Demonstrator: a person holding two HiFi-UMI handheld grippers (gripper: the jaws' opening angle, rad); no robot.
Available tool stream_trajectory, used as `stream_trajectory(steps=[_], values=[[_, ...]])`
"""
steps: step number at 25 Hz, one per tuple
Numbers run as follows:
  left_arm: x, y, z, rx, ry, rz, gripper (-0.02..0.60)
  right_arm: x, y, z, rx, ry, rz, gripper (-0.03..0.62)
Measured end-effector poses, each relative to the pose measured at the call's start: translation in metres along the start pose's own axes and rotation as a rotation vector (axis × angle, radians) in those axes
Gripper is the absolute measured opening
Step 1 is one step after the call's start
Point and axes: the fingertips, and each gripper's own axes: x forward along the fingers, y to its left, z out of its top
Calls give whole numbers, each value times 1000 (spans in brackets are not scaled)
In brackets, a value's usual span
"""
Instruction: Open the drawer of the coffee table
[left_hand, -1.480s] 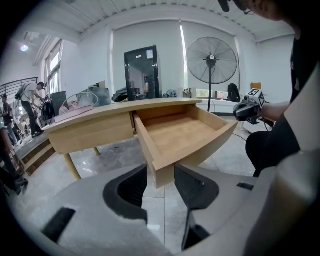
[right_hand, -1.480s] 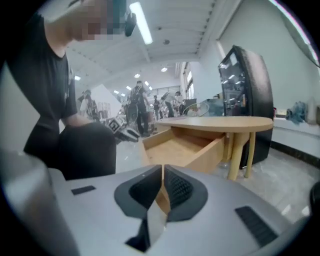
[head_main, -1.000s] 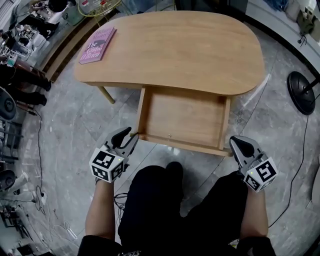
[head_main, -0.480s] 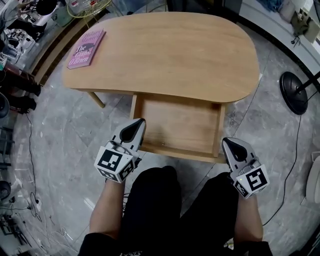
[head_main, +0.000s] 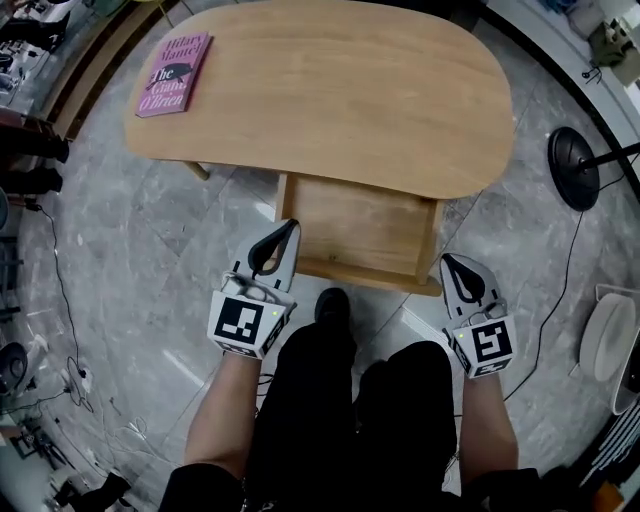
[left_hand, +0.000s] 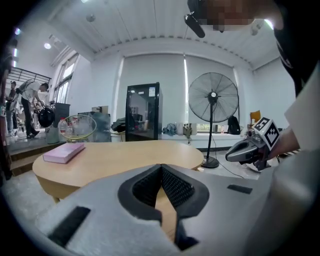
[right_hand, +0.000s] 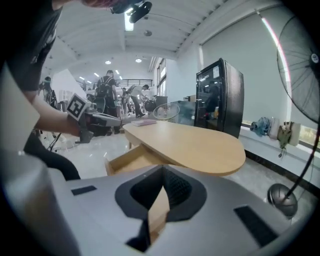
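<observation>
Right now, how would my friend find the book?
Find the big oval wooden coffee table with its drawer pulled out. The book lies flat on the tabletop's far left end. It is pink, the only thing on the table.

- Left gripper (head_main: 287, 232): the jaws, held apart a second ago, have been brought together with nothing between them. The tips, formerly just short of the left front corner of the drawer (head_main: 362, 222), have been carried up and forward, so that this corner is now overlapped beneath them.
- Right gripper (head_main: 452, 265): it has been raised likewise, and the drawer's right front corner is now seen just to its left, lower down.
</observation>
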Motion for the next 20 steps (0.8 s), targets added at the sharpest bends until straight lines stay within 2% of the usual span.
stream_trajectory(steps=[4,7,9,13,16,19,20], values=[[-37,-14,71,-82,-33,-20,9,-34,21,59,32,-15,68,6],[-70,-20,108,-68,-15,17,9,-71,34,94,79,11,81,6],[-91,-27,134,-64,-6,17,9,-95,43,123,119,-8,99,6],[-122,-68,196,-138,-35,-103,9,-148,57,176,115,-55,124,5],[-142,-95,231,-148,-12,-138,9,-190,69,205,124,-82,143,6],[-157,-121,260,-195,10,-183,9,-231,84,233,126,-134,177,14],[-162,-130,272,-183,4,-198,9,-244,87,241,129,-149,182,18]])
